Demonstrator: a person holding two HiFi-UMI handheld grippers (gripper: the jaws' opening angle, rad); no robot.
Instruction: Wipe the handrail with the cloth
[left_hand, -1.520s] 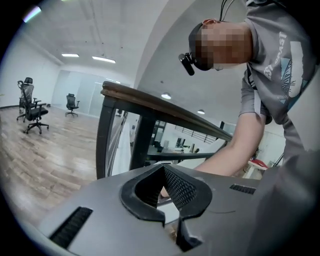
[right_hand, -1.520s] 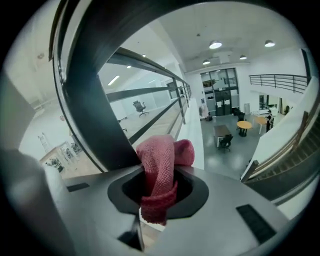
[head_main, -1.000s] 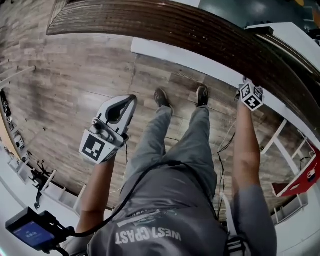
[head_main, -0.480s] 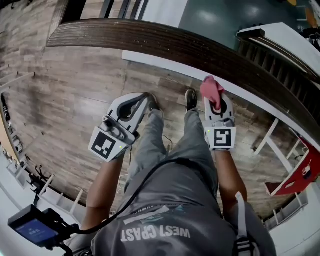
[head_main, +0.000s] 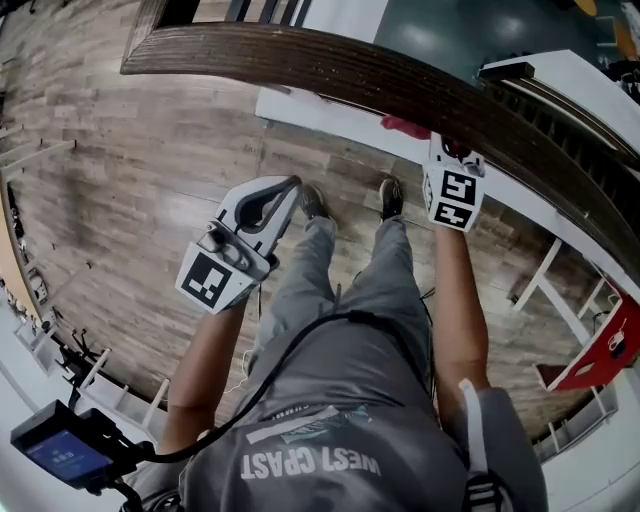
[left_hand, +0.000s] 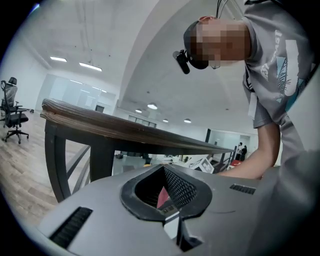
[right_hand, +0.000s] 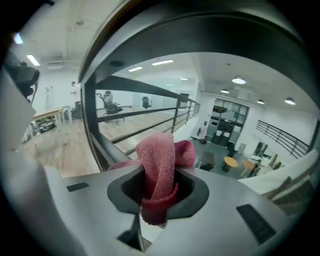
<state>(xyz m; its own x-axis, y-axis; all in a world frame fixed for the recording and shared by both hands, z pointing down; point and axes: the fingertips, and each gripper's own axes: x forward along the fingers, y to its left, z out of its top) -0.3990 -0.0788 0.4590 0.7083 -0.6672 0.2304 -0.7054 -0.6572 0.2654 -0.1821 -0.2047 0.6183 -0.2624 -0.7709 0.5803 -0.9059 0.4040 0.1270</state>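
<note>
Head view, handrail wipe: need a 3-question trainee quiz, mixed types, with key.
1. Multiple choice: which gripper is closed on the cloth? A left; B right; C neither.
2. True or false: the left gripper is clear of the handrail.
3. Fill in: the cloth's colour is ___.

Key:
1. B. The right gripper is shut on it, up by the handrail.
2. True. It hangs over the floor with its jaws together and nothing in them.
3. Pink.
</note>
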